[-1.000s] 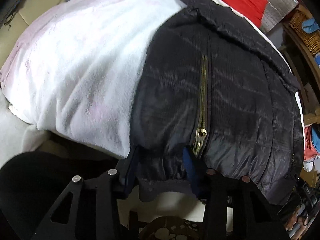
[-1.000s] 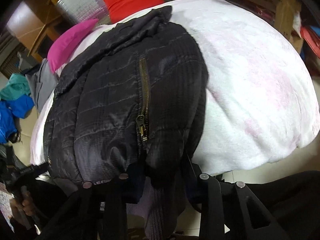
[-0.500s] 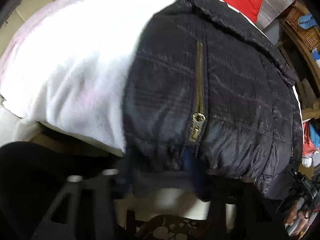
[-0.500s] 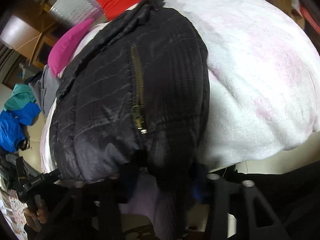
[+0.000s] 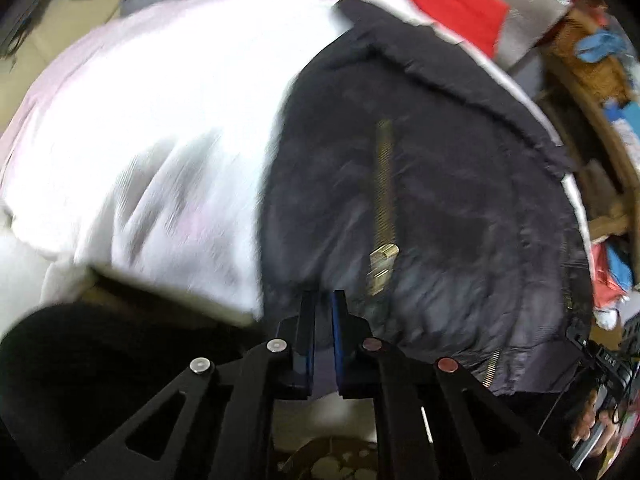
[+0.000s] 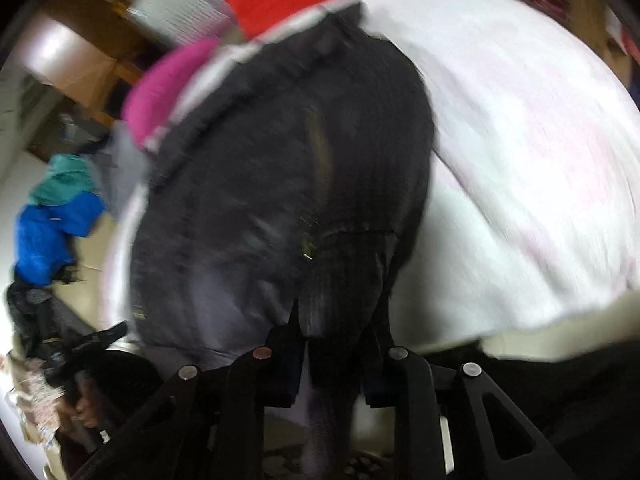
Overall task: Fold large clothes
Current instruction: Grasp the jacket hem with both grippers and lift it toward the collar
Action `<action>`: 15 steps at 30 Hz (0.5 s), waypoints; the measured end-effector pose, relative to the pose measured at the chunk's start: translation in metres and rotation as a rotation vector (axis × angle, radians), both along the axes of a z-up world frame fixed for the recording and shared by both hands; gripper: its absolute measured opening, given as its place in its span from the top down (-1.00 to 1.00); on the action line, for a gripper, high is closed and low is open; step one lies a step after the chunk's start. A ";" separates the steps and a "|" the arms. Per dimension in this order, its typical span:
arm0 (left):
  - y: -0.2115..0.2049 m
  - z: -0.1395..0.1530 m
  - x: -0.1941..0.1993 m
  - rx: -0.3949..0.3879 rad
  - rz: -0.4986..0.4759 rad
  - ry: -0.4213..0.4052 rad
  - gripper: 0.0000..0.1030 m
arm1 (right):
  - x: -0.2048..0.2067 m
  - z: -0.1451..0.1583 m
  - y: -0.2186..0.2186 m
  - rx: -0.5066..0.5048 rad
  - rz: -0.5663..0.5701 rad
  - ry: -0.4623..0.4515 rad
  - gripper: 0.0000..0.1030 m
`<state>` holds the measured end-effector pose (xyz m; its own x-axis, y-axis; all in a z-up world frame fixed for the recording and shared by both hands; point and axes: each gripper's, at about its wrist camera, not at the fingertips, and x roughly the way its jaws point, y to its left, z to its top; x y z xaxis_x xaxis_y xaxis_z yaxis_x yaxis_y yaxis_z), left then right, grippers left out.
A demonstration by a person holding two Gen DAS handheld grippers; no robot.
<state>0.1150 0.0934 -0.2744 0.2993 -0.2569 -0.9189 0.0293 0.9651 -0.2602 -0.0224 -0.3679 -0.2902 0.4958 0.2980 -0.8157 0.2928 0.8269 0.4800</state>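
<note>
A black quilted jacket (image 5: 440,184) with a brass pocket zipper (image 5: 383,208) lies on a white fleece blanket (image 5: 160,140). My left gripper (image 5: 323,300) is shut on the jacket's bottom hem, left of the zipper. In the right wrist view the same jacket (image 6: 280,184) hangs over the blanket's (image 6: 520,160) near edge. My right gripper (image 6: 334,328) is closed around a thick bunch of the jacket's hem, which hides its fingertips. Both views are motion-blurred.
A red cloth (image 5: 460,12) and a pink cloth (image 6: 168,84) lie beyond the jacket's collar. Blue and teal clothes (image 6: 52,220) sit on the floor to the left. Wooden shelving (image 5: 592,92) stands at the right. The other handle shows low at the right (image 5: 600,368).
Both grippers have closed from open onto the jacket's bottom hem. The hem is bunched and lifted a little, and the views now blur with motion.
</note>
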 end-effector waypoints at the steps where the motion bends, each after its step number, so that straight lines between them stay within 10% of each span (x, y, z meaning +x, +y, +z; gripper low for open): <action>1: 0.002 -0.004 -0.001 0.003 0.003 0.013 0.66 | -0.002 -0.003 -0.001 0.008 -0.006 0.003 0.42; 4: 0.004 -0.011 -0.002 -0.005 0.012 0.040 -0.48 | 0.002 -0.007 -0.004 0.037 -0.022 0.016 -0.51; 5: 0.003 -0.015 -0.003 -0.029 0.004 0.048 -0.51 | 0.004 -0.011 -0.003 0.039 -0.023 0.028 -0.52; 10: -0.004 -0.039 -0.005 -0.041 -0.044 0.109 -0.45 | 0.011 -0.029 0.018 -0.003 0.019 0.039 -0.02; 15: 0.005 -0.029 -0.008 -0.071 -0.025 0.071 0.45 | 0.009 -0.002 0.029 -0.007 0.068 -0.030 0.53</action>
<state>0.1066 0.0980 -0.3037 0.2270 -0.3290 -0.9167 0.0325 0.9433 -0.3305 -0.0138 -0.3393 -0.2924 0.4984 0.3265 -0.8031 0.2213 0.8478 0.4820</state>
